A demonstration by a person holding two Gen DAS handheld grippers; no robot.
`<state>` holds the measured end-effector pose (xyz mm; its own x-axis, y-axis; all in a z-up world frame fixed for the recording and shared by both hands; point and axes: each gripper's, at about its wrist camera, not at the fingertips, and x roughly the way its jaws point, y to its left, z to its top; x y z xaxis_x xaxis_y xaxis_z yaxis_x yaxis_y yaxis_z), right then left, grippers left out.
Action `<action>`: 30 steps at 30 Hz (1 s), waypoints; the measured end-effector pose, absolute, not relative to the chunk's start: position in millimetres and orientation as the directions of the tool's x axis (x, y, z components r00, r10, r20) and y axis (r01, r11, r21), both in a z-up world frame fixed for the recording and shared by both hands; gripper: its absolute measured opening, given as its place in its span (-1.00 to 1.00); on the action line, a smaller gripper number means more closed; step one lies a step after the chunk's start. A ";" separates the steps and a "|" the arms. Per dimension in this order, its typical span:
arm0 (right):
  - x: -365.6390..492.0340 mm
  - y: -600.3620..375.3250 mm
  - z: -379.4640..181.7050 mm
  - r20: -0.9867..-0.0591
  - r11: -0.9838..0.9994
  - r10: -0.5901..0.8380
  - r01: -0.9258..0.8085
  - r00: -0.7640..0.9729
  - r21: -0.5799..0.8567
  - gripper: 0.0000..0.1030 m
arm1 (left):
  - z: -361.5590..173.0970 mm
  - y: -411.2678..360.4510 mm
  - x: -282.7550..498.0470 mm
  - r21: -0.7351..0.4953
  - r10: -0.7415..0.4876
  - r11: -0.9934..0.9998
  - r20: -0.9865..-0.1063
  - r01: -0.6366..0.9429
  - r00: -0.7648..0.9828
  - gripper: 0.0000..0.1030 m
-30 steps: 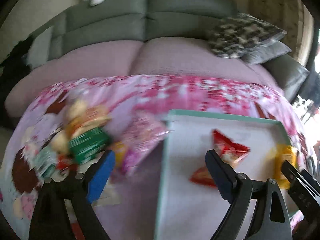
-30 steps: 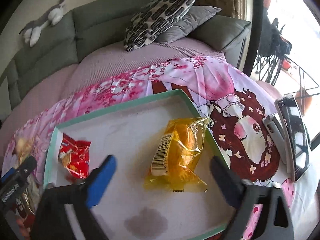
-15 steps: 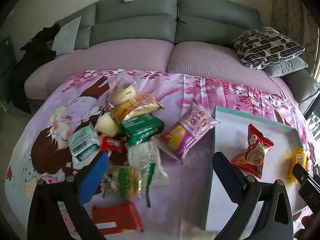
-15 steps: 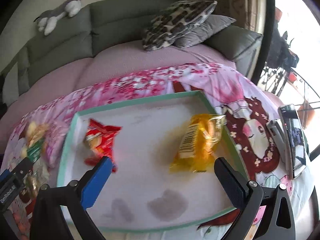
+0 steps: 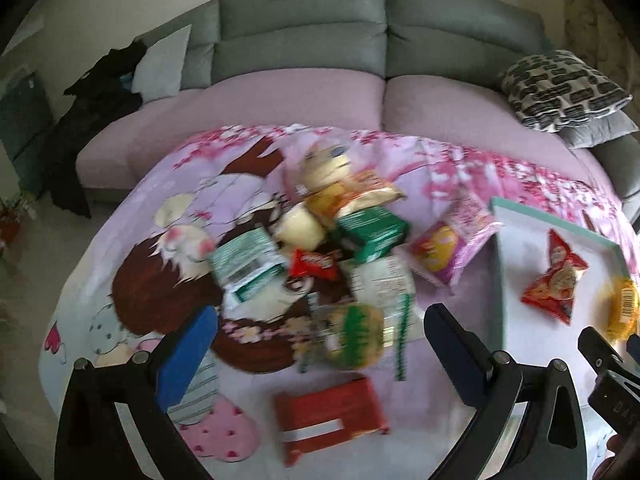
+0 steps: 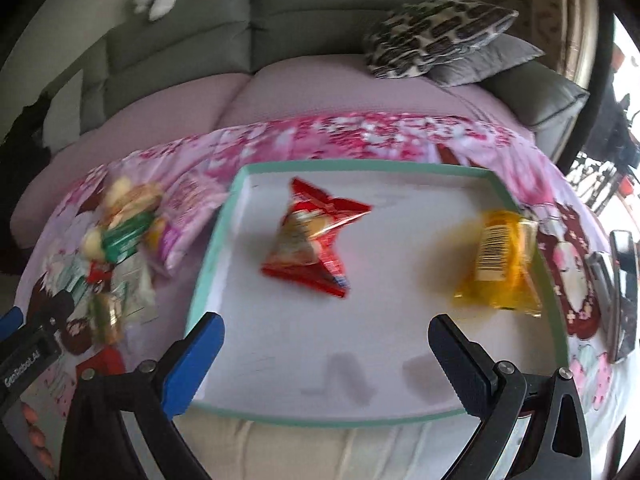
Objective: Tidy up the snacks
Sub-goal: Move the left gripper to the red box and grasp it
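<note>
Fingers (image 5: pixel 188 354) spread, empty; snack pile (image 5: pixel 332 248) jumbled, blurred.

A pink cartoon-printed cloth (image 5: pixel 168 216) covers the bench. On it lies a heap of mixed snack packets (image 5: pixel 340 248), a flat red packet (image 5: pixel 332 416) nearer the camera, a shallow white tray with a mint-green rim (image 6: pixel 208 272), and two dark phones (image 6: pixel 620 292) at the right edge.

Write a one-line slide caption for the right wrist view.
Open right gripper above a teal-rimmed tray holding a red snack packet and a yellow packet.
</note>
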<state>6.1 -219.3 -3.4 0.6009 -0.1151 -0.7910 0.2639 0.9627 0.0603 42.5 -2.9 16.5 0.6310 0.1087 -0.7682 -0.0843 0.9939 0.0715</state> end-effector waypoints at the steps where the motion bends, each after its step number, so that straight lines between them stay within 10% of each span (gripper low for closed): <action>1: 6.9 -214.8 -3.6 -0.792 0.966 -0.108 0.252 0.601 0.059 1.00 | 15.8 1.9 41.5 0.076 0.119 0.993 -0.770 -0.095 0.627 1.00; 30: -2.6 -165.4 -5.5 -0.811 0.980 -0.033 0.178 0.584 0.088 1.00 | -26.4 47.0 16.6 -0.069 0.020 0.986 -0.857 -0.152 0.515 1.00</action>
